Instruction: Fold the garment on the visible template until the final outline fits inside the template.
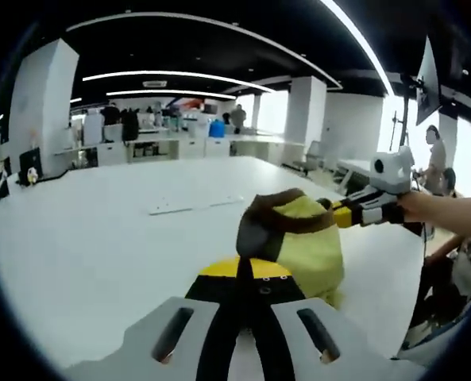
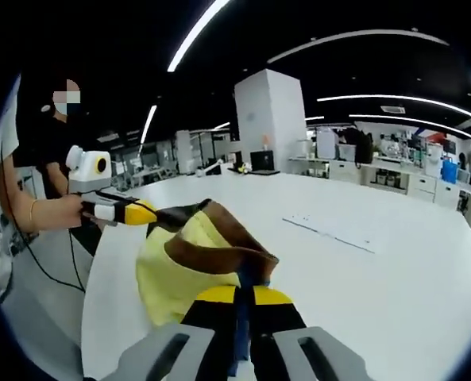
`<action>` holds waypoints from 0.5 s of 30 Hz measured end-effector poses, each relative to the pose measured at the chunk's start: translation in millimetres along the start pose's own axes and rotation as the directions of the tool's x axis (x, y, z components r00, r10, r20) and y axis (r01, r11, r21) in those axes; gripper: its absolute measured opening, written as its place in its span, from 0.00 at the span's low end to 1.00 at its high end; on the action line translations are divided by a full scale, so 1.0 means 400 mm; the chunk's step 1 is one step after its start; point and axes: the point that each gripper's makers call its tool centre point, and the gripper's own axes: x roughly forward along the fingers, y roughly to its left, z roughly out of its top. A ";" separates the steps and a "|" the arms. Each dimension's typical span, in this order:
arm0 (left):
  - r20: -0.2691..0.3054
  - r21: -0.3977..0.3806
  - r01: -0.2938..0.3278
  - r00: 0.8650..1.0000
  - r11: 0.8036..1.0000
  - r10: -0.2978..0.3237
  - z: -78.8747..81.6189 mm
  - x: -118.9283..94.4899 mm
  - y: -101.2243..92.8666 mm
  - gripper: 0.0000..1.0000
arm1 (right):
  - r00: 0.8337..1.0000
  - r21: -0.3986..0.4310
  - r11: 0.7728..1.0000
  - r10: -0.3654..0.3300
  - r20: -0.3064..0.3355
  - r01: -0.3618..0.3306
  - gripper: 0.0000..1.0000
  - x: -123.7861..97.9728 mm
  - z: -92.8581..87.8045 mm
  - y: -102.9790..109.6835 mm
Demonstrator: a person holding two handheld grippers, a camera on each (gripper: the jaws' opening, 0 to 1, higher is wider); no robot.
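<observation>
A yellow garment [image 1: 308, 242] with a dark brown trim hangs above the white table, stretched between both grippers. In the left gripper view my left gripper [image 1: 251, 274] is shut on one brown edge of it, and my right gripper [image 1: 342, 214] comes in from the right, shut on the far edge. The right gripper view has the same garment [image 2: 167, 278], with my right gripper [image 2: 241, 292] shut on its brown trim and my left gripper [image 2: 144, 213] pinching the far corner. A faint template line [image 1: 195, 205] [image 2: 330, 234] lies on the table beyond the garment.
The white table [image 1: 84, 254] [image 2: 394, 302] stretches wide around the garment. A person [image 2: 48, 159] stands at its edge holding the grippers, and a forearm [image 1: 449, 213] reaches in from the right. Desks, a pillar [image 2: 271, 119] and other people stand far behind.
</observation>
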 end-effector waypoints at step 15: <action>0.063 0.065 -0.025 0.998 0.998 0.021 0.133 0.054 0.068 0.00 | 0.995 -0.075 0.992 -0.102 0.000 0.102 0.00 0.021 0.112 -0.074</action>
